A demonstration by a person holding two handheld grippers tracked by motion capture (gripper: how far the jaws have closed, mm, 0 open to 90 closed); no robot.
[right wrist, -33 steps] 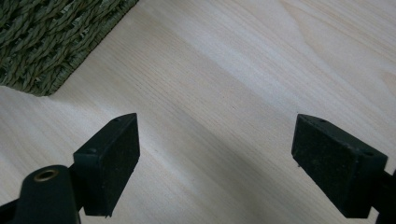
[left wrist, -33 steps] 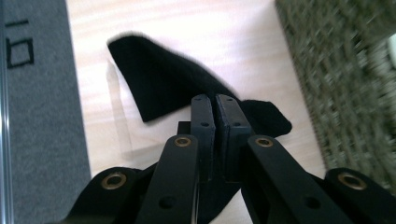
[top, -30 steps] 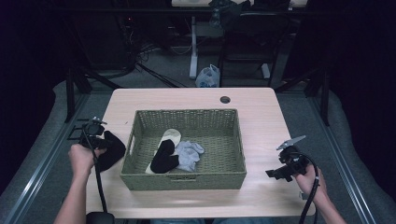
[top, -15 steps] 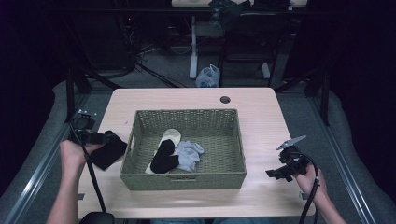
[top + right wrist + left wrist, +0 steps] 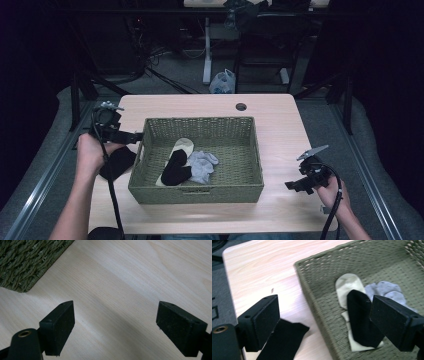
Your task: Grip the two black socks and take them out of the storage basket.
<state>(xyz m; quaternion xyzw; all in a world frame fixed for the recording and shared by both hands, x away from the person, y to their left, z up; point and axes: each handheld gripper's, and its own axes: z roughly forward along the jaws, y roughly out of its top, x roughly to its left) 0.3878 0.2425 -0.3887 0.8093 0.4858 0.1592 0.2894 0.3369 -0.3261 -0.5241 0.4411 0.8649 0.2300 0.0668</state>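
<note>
A green woven basket stands mid-table. In it lie a cream sock, a black sock across it, and a grey sock. Another black sock lies flat on the table left of the basket. My left gripper is open above that sock, pointing at the basket's left rim. In the left gripper view its jaws straddle the basket wall, with the outer black sock below and the basket's black sock beyond. My right gripper is open and empty over bare wood right of the basket.
The light wood table has a round cable hole at its far edge. The basket's corner lies close to the right gripper. Behind the table are dark floor, chair legs and a plastic bag.
My left hand has lifted away from the black sock on the table and moved farther up beside the basket's left rim. The sock stays on the table. The right gripper has not moved.
</note>
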